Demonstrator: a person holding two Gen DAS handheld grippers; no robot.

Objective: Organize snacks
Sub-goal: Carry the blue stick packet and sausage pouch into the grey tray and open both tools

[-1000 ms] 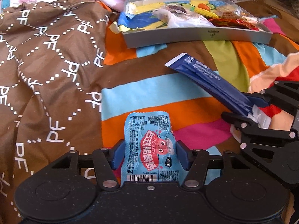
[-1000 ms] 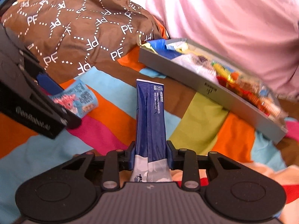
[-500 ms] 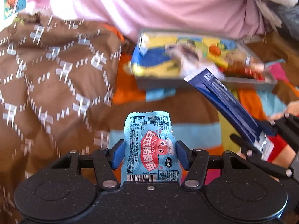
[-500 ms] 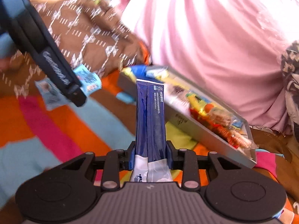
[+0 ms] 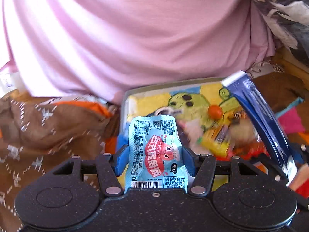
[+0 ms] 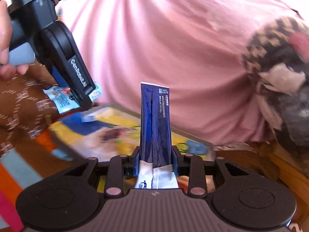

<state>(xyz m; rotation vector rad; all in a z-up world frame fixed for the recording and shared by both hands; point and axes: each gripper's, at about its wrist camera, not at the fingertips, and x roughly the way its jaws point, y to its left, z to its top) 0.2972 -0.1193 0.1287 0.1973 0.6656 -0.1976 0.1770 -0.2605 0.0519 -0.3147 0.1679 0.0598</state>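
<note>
Both jaws are closed on snacks. At the lower centre of the left wrist view, the left gripper (image 5: 154, 159) pinches a light blue snack packet (image 5: 156, 152) between its 2 blue pads, which press against the packet's side edges about halfway up; the packet stands upright with a red cartoon label and a barcode at its bottom edge. At the lower centre of the right wrist view, the right gripper (image 6: 156, 163) clamps a long dark blue stick packet (image 6: 155, 123) near its white bottom end, and the packet rises straight up to mid frame.

Behind the light blue packet, in the centre and right of the left wrist view, a grey tray (image 5: 173, 86) holds a blurred heap of yellow, green and orange wrappers. The stick packet crosses the tray's right side there. A pink cloth (image 5: 135, 34) fills the upper half of both views, and a brown patterned cloth (image 5: 38, 135) lies at left. In the upper left of the right wrist view, a hand (image 6: 5, 38) holds the left gripper.
</note>
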